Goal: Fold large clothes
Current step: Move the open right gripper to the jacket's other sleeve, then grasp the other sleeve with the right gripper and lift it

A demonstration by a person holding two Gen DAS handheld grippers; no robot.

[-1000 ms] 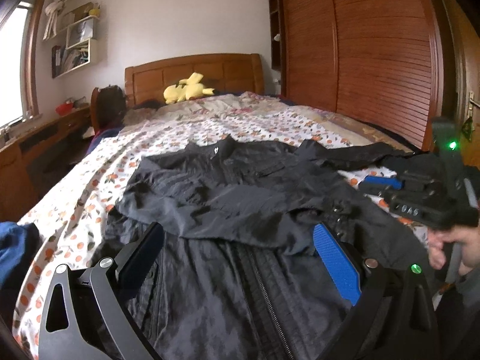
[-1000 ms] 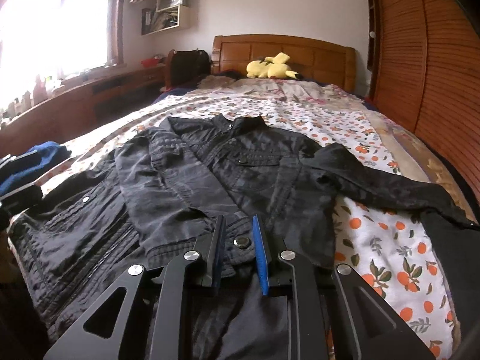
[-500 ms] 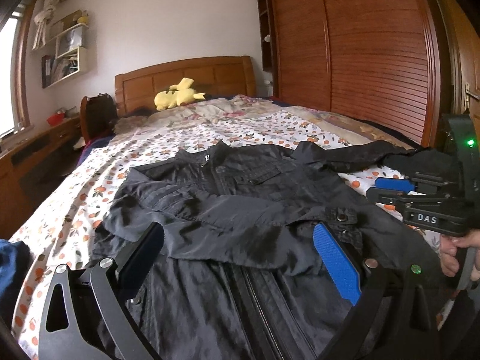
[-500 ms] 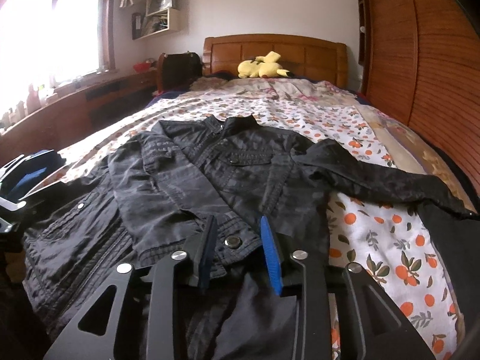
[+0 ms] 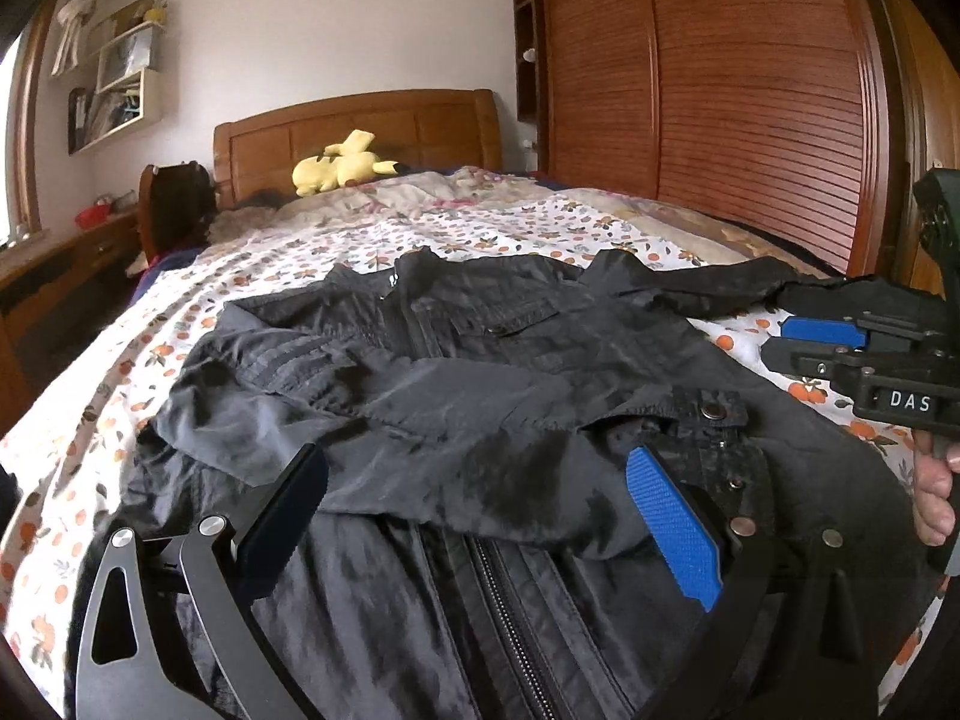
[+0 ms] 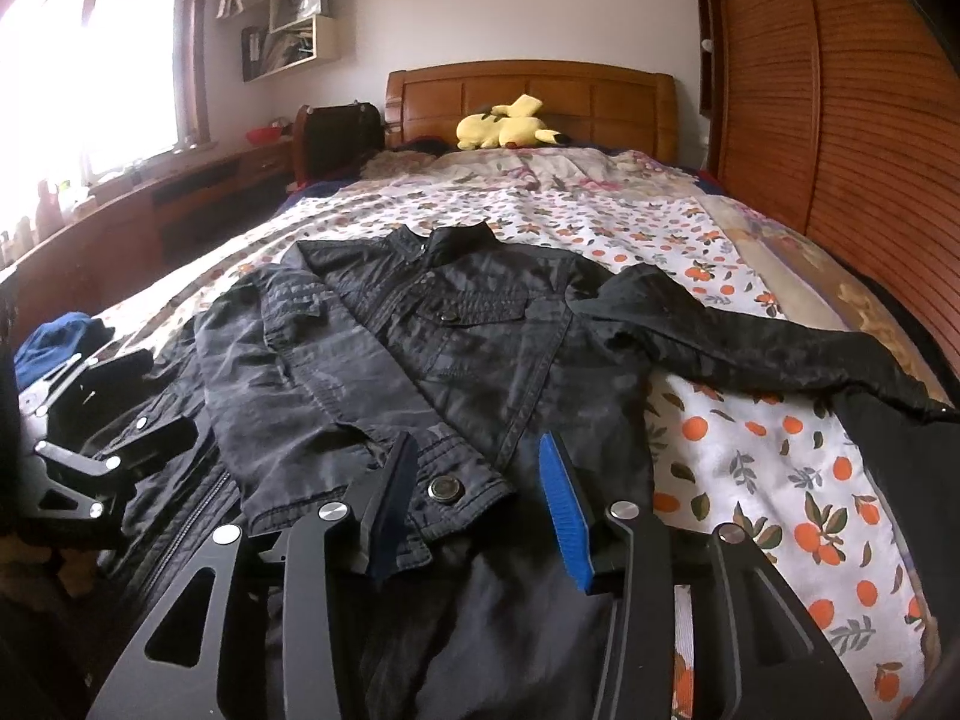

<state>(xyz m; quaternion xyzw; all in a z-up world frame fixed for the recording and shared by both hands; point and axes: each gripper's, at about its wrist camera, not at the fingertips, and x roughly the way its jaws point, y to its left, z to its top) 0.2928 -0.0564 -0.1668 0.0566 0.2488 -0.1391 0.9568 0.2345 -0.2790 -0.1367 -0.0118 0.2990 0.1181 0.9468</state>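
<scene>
A black jacket lies front up on the flowered bed, collar toward the headboard. One sleeve is folded across the body, and its snap-button cuff lies flat between the fingers of my right gripper. Those jaws are opening and the pads do not touch the cuff. The other sleeve stretches out to the right. My left gripper hangs wide open over the jacket near the zipper, holding nothing. A hand holds the right gripper at the right edge of the left wrist view.
A yellow plush toy rests by the wooden headboard. A slatted wooden wardrobe runs along the bed's right side. A blue cloth lies at the bed's left edge, with a desk beyond.
The right gripper's jaws have spread apart around the folded sleeve's cuff, which now lies free. The left gripper has moved lower and closer over the jacket.
</scene>
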